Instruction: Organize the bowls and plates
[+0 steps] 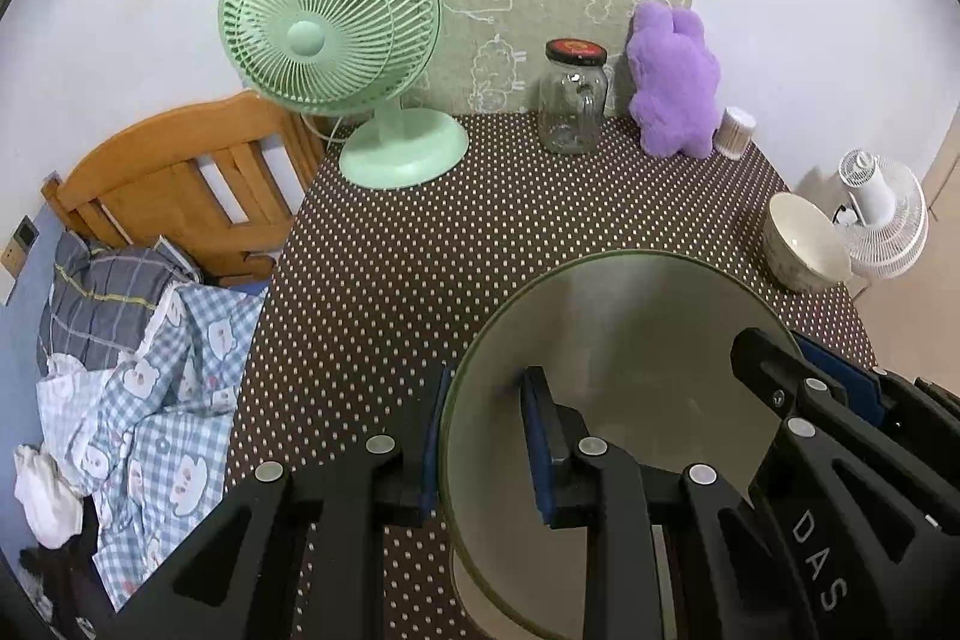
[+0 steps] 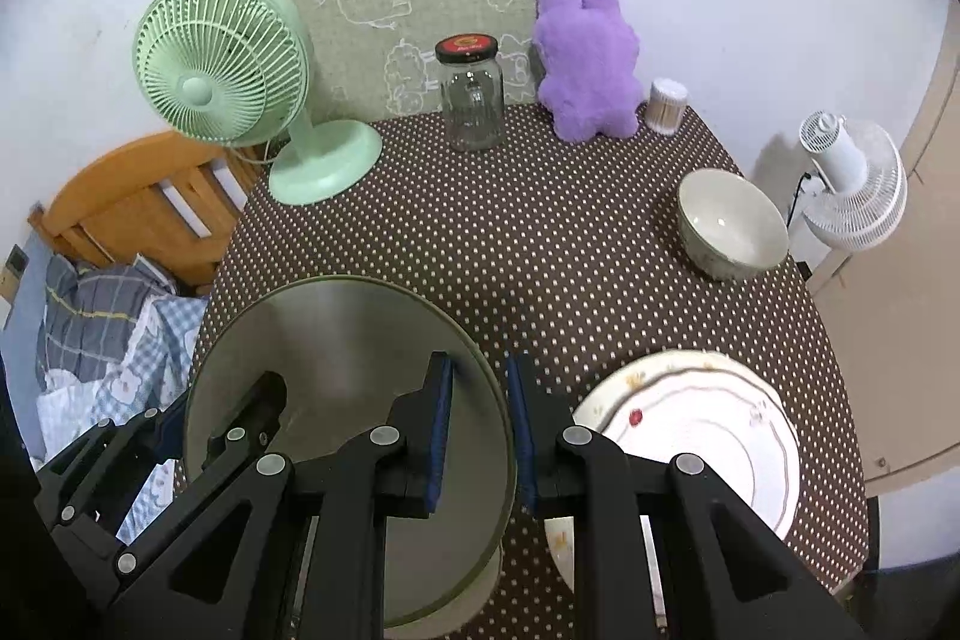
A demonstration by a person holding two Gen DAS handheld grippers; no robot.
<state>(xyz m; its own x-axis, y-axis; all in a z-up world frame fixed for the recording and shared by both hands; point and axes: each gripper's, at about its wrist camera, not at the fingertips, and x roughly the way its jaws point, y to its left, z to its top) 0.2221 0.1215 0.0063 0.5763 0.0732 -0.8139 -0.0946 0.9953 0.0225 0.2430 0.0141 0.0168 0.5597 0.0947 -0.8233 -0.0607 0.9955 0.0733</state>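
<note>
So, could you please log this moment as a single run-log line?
left gripper: shut on green plate rim | right gripper: shut on opposite rim | plate: above table | patterned plate, bowl: on table

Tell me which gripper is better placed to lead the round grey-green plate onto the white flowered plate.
Right, probably. Both grippers are shut on the round grey-green plate, but the white flowered plate lies just beside the right gripper; the left gripper clamps the opposite rim.
</note>
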